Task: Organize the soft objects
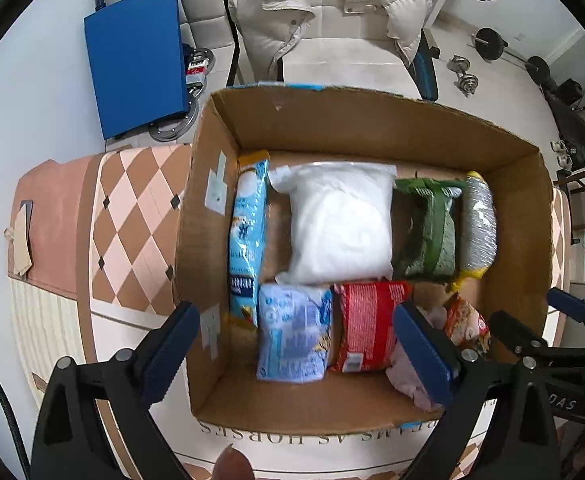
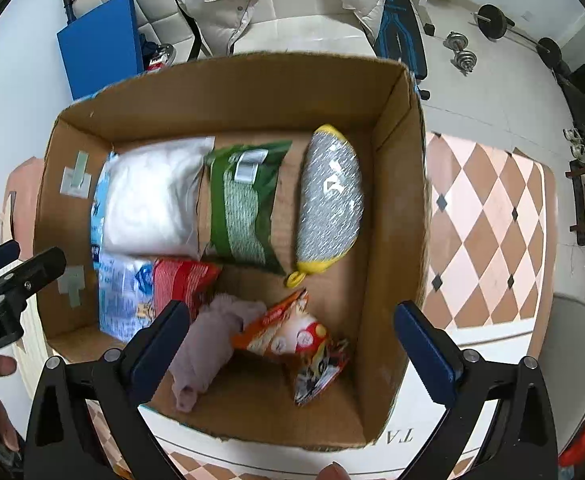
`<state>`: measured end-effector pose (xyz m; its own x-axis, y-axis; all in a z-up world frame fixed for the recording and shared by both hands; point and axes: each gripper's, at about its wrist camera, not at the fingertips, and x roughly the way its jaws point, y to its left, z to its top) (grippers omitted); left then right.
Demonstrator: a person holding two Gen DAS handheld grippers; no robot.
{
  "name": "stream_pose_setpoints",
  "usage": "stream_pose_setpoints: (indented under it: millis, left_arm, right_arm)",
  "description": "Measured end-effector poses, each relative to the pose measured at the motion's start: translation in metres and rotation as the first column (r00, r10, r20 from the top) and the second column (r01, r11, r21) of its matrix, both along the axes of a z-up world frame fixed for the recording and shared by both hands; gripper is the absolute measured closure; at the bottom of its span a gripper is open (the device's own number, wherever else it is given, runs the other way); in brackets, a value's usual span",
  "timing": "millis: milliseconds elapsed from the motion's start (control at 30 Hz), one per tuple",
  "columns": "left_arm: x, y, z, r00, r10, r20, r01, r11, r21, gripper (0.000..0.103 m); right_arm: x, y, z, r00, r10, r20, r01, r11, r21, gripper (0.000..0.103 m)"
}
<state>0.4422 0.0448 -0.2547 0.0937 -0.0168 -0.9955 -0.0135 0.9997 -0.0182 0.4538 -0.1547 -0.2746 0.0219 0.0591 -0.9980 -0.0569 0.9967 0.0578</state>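
Now both tongs, the left tongs (image 1: 292, 350) and the right tongs (image 2: 292, 336), stand wide and hold nothing above the cardboard box (image 1: 372, 128). Soft packets fill the box; a pink cloth (image 2: 208, 336) lies beside an orange packet (image 2: 292, 332) near its front wall.

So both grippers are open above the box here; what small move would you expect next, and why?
Probably lifting both clear of the cardboard box. The left gripper and right gripper hang open and empty over it, and the packets already lie inside. The pink cloth and the orange packet lie loosely in the near corner, so straightening those is the alternative.
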Motion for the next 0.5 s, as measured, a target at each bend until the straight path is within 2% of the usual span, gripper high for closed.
stream_pose_setpoints:
  millis: [267,500]
  left_arm:
    - [-0.022,-0.004,0.012,1.000,0.007,0.027,-0.007,1.000,-0.003,0.004]
    - [-0.055,-0.010,0.059,0.988,-0.006,0.152,0.001,1.000,0.030,0.004]
  right_arm:
    - [-0.021,0.001,0.007,1.000,-0.025,-0.005,0.025,1.000,0.005,0.000]
    - [-0.046,-0.004,0.043,0.995,-0.034,0.091,0.037,0.999,-0.035,0.000]
